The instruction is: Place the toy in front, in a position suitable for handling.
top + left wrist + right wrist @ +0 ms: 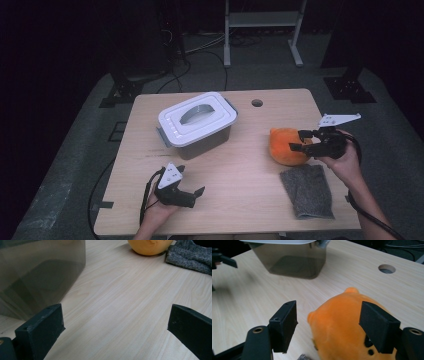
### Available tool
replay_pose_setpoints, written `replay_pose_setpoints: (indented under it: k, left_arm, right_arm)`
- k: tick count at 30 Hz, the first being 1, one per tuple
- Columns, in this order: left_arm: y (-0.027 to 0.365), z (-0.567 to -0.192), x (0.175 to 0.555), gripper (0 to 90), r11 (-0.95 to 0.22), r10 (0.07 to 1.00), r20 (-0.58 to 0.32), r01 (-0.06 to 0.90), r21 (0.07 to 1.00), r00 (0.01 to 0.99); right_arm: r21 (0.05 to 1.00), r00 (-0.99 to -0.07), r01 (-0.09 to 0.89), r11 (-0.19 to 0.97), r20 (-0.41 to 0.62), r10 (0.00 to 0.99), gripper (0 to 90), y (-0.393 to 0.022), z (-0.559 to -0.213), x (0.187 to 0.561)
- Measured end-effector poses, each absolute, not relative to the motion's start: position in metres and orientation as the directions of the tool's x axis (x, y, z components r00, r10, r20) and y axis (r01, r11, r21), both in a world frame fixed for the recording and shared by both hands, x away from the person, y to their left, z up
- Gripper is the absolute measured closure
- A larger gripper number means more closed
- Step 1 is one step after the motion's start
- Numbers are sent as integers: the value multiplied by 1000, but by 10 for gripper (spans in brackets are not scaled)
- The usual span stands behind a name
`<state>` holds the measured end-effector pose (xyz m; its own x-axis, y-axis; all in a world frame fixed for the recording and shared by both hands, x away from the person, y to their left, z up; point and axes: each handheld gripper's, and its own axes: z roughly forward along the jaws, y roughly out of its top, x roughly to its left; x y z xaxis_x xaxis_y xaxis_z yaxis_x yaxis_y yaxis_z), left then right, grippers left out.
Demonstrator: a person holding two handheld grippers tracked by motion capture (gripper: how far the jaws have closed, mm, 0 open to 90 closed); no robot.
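**Open tongs over an orange soft toy**

On the near edge of the wooden table (240,175), the person's left hand rests with the left gripper (192,192) held low, pointing toward the middle of the board. Its jaws stand wide apart with bare wood between them, as the left gripper view shows; they hold nothing.

Over on the right, a grey knitted cloth (306,191) lies flat near the front corner, just beside the person's right wrist. Just behind the cloth sits the orange soft toy (285,146), and their edges look to be touching. The right gripper (298,140) is at the toy's right side. From the right gripper view, its jaws are spread open, one to the left of the toy and clear of it, the other over the toy's upper right; whether that jaw touches the plush I cannot tell. The toy is not clamped.

Farther back, left of centre, stands a smoky see-through storage box (200,137) with a white lid (196,118) shut on top, well apart from the toy. Behind it, near the far edge, there is a round hole (257,103) in the tabletop.
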<state>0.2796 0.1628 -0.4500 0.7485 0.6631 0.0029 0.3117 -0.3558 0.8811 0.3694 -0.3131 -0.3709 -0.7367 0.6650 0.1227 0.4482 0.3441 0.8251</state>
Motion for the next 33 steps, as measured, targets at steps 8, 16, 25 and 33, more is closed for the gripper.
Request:
replay_pose_setpoints:
  k: [8,16,25,33]
  left_arm:
    - [163,-450,279,0,-357,660,3,309,881,752]
    - [163,-450,278,0,-350,662,0,308,885,750]
    - [162,-449,278,0,-356,658,7,303,884,753]
    - [159,-449,278,0,-363,655,15,297,883,756]
  right_arm:
    - [813,-708,474,337,125,695,292,-312,-379,389]
    - [797,-678,506,331,130,724,292,-308,-397,402]
    - [785,-644,522,334,106,757,367,-305,-415,403]
    - [769,-617,551,325,113,778,412,-300,-423,401]
